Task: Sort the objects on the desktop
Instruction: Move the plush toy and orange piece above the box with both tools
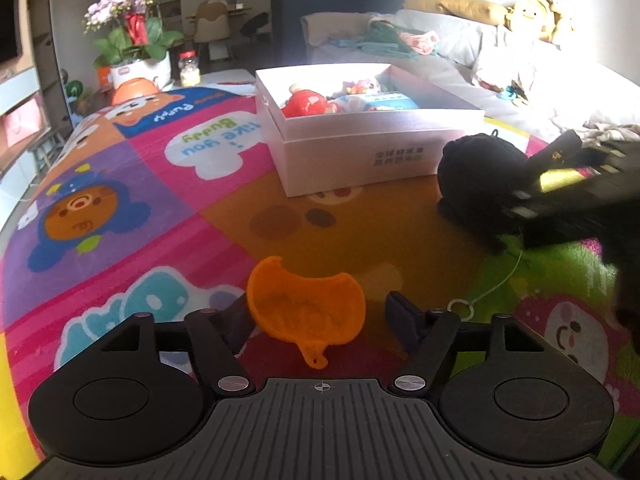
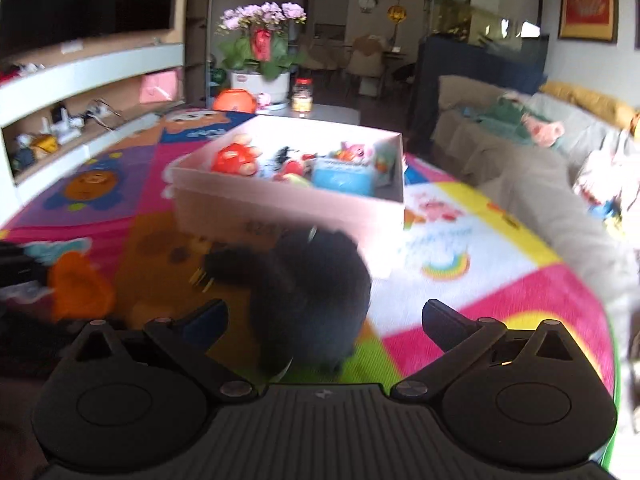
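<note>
An orange scoop-shaped plastic toy (image 1: 306, 312) lies on the colourful play mat between the fingers of my open left gripper (image 1: 320, 320); the fingers do not press it. It shows blurred in the right wrist view (image 2: 78, 288). A black plush toy (image 2: 308, 300) sits on the mat between the wide-open fingers of my right gripper (image 2: 324, 320). In the left wrist view the plush (image 1: 480, 184) is at the right with the right gripper's body beside it. A white box (image 1: 360, 160) holding several toys stands beyond both.
A thin cord with a ring (image 1: 462, 308) trails from the plush. A sofa (image 2: 540, 168) runs along the right. A flower pot (image 2: 260, 76), a jar (image 2: 302, 94) and an orange container (image 2: 234, 101) stand past the mat. Shelves (image 2: 80, 112) line the left.
</note>
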A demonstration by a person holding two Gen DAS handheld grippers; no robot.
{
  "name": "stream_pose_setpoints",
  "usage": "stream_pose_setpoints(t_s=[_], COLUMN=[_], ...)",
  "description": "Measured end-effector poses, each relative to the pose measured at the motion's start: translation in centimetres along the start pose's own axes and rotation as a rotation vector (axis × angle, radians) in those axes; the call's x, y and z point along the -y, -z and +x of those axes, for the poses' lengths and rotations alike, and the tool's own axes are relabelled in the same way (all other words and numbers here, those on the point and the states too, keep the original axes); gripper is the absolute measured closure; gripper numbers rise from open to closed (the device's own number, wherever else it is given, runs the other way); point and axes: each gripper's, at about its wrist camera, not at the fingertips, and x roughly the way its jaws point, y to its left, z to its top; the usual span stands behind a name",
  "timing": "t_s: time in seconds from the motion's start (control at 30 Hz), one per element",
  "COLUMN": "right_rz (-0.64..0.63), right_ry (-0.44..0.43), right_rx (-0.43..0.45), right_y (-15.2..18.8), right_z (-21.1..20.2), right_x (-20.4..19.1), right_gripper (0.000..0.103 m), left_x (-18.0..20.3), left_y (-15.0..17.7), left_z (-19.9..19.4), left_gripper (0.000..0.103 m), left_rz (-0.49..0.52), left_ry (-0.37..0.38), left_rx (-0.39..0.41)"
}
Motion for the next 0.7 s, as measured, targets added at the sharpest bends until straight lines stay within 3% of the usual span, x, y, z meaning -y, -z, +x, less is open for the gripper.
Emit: stream_pose_setpoints(t_s=[0.1,0.23,0.6,0.7], right_rz=[0.008,0.033,0.002,0.007], right_ry=[0.021,-0.033,-0.054,-0.052], right_rx=[-0.029,-0.09,-0.102,-0.096], right_y=[-1.0,-1.7,-0.7,-0.5], right_z=[1.8,2.7,1.1,0.8], right_x=[-0.2,-0.1,-0.6,-0.5], right_gripper=[0.001,0.033,0.034,0.034], left_x=[0.0,0.0,0.2,0.1], left_y=[-0.1,-0.4,0.2,0.2], left_z=[-0.2,0.0,-0.2,-0.4], left_gripper=[0.023,0.023,0.023,0.027], left_rz=[0.011,0.019,0.03,0.026], left_ry=[-0.014,-0.034,-0.054,-0.051], left_rx=[0.0,0.0,-0.002,0.001])
